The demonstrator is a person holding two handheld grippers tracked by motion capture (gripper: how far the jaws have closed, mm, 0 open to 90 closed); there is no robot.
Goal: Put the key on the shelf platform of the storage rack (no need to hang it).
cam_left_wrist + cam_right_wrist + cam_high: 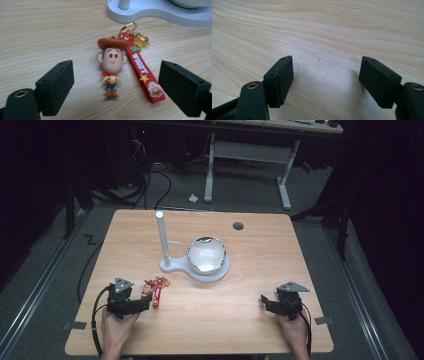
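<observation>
A Woody keychain lies flat on the wooden table: a small cowboy figure beside a red strap printed WOODY, joined by a gold ring. In the high view the keychain rests near the front left. My left gripper stands open just short of it, jaws on either side of the figure and strap, not touching. At the front right my right gripper is open over bare wood.
A white stand with an upright post and a side peg sits mid-table, carrying a shiny round bowl. A dark grommet hole lies at the back. Cables and desk legs are on the floor beyond.
</observation>
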